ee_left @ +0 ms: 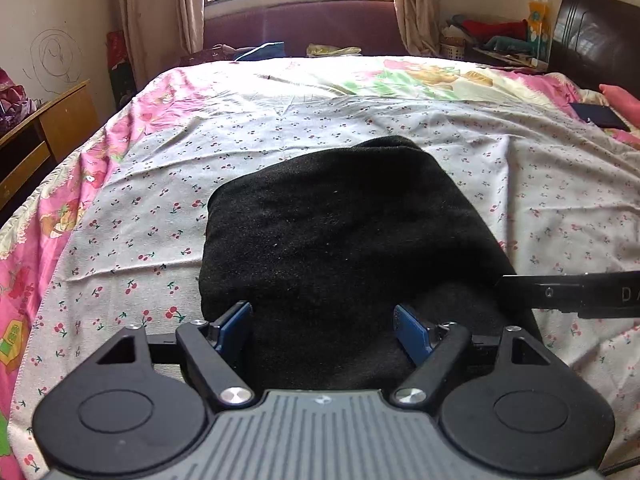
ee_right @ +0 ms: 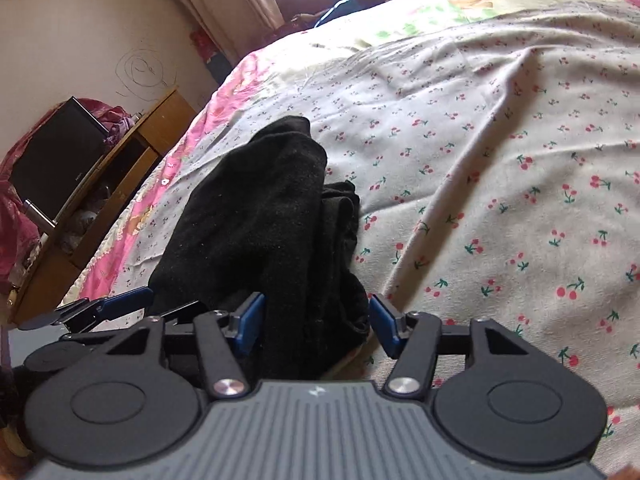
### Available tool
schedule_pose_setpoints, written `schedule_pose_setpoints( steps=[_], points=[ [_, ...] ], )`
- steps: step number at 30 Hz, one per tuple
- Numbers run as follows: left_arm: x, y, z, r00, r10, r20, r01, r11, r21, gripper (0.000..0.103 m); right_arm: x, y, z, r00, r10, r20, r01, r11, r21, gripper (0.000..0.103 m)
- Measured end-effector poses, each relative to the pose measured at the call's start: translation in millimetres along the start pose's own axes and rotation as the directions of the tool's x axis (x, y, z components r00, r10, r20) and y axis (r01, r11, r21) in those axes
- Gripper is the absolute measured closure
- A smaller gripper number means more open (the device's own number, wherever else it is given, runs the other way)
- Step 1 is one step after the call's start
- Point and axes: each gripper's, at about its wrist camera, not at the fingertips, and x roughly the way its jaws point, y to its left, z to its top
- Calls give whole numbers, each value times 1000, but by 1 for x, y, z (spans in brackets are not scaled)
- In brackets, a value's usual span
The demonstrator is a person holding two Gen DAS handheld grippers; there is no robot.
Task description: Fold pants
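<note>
The black pants [ee_left: 340, 236] lie folded in a thick bundle on the cherry-print sheet [ee_left: 160, 184]. My left gripper [ee_left: 323, 330] is open, its blue pads on either side of the bundle's near edge. In the right wrist view the pants [ee_right: 256, 224] show layered folded edges on their right side. My right gripper [ee_right: 316, 326] is open and straddles the near right corner of the bundle. The right gripper's side shows at the right edge of the left wrist view [ee_left: 572, 294]. The left gripper's fingers [ee_right: 120, 304] show at the left of the right wrist view.
The bed has a pink floral cover [ee_left: 36, 264] along its left edge. A wooden desk [ee_left: 44, 128] stands left of the bed, with a dark monitor [ee_right: 56, 156] on it. A dark flat item [ee_left: 600, 116] and a pink pillow [ee_left: 622, 100] lie far right. Window and clutter lie beyond.
</note>
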Motion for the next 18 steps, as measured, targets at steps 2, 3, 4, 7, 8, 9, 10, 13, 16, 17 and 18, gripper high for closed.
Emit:
schedule_pose_setpoints(
  steps=[2,3,4,7,8,9,10,13,16,17,18],
  points=[
    [-12,-11,5,999,6,31,-6,1000,11,13,-17,1,-4,999,-2,51,3,1000,-20,45],
    [-19,-20,9,998,-4,57,3,1000,24,13,-26,0,-7,997,-3,71,4,1000,-18,45],
    [-24,-29,11,997,-19,76,17,999,30,13,-33,-2,-10,996,-6,84,7,1000,-16,45],
    [-31,-55,15,991,-87,99,86,996,11,13,-51,-7,-18,992,-39,117,44,998,-37,44],
    [-31,-63,13,991,-94,97,94,996,1,14,-56,-9,-21,990,-51,130,57,997,-43,45],
    [-30,-70,11,991,-93,94,94,996,-4,14,-63,-13,-24,986,-67,153,74,996,-42,46],
    [-29,-77,8,991,-96,89,98,995,-14,13,-68,-17,-26,982,-78,171,85,996,-32,46],
    [-25,-89,-2,993,-105,58,108,992,-69,13,-80,-33,-29,974,-104,201,102,995,19,46],
    [-28,-103,-14,996,-54,66,59,996,-70,14,-85,-42,-29,970,-116,213,108,993,49,46],
    [-32,-107,-17,996,-25,80,30,998,-60,14,-86,-43,-30,970,-112,218,102,993,53,46],
    [-35,-110,-18,996,-2,91,6,999,-47,13,-86,-43,-31,969,-109,222,100,994,54,46]
  ],
)
